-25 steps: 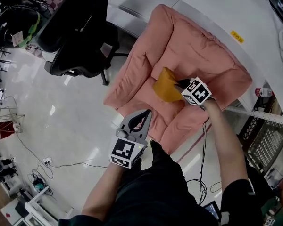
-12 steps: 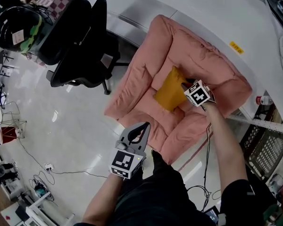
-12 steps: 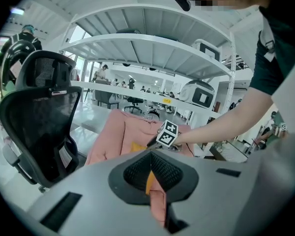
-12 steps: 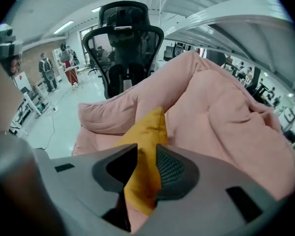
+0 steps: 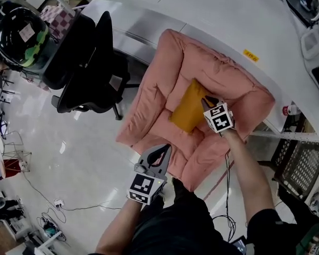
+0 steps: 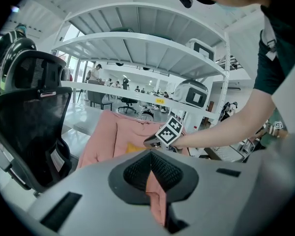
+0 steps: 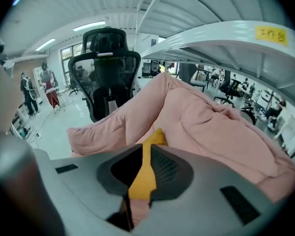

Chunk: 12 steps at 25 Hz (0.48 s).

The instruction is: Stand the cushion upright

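A mustard-yellow cushion lies tilted on the seat of a pink padded floor sofa, its upper edge leaning toward the backrest. My right gripper is at the cushion's right edge. Its jaws have just been closing, and in the right gripper view they pinch the yellow cushion in a narrow gap at the right gripper. My left gripper hovers shut and empty off the sofa's near corner. In the left gripper view the left gripper points at the pink sofa, and a sliver of the cushion shows.
A black office chair stands left of the sofa, with a helmet beyond it. A white shelf runs over the sofa's back. A black crate sits at the right. Cables trail on the glossy floor.
The right gripper has carried the cushion from the seat's front toward the backrest, and the cushion now lies flatter against it. The left gripper has barely moved.
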Each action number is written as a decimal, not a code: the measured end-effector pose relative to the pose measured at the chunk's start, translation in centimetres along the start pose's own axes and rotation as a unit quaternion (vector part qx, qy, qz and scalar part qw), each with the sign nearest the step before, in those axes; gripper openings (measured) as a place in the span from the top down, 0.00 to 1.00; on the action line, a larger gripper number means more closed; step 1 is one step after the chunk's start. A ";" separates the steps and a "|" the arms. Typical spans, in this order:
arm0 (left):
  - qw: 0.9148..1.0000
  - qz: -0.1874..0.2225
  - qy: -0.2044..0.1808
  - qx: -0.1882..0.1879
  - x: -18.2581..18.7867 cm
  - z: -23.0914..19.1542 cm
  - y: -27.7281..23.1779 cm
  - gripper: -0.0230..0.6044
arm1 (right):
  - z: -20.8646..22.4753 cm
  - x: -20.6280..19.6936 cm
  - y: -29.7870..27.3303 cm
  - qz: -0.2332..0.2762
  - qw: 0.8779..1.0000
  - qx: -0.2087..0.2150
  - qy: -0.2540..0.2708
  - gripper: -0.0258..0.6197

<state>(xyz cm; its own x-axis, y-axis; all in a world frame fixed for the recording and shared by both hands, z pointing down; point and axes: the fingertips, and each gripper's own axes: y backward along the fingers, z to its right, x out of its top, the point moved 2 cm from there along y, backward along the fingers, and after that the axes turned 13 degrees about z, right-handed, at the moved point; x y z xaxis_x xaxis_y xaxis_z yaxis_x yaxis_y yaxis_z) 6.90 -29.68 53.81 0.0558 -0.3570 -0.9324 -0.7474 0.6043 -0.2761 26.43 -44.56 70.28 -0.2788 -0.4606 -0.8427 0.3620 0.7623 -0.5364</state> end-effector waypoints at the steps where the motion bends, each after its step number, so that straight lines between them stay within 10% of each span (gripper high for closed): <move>1: 1.000 0.000 0.002 -0.003 0.0 0.2 -0.1 0.95 | -0.2 0.2 0.7 0.007 1.000 -0.006 -0.010 0.90; 12: 0.999 0.027 0.034 -0.002 2.0 -0.3 0.7 0.95 | -3.0 3.8 10.3 0.078 0.988 -0.077 -0.112 0.94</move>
<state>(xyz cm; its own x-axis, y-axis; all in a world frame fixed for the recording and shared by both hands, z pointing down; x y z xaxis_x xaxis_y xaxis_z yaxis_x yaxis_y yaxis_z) 6.30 -30.20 51.86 -0.0301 -0.3717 -0.9279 -0.7513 0.6206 -0.2243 26.37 -37.11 61.71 -0.0210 -0.4082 -0.9127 0.2407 0.8840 -0.4009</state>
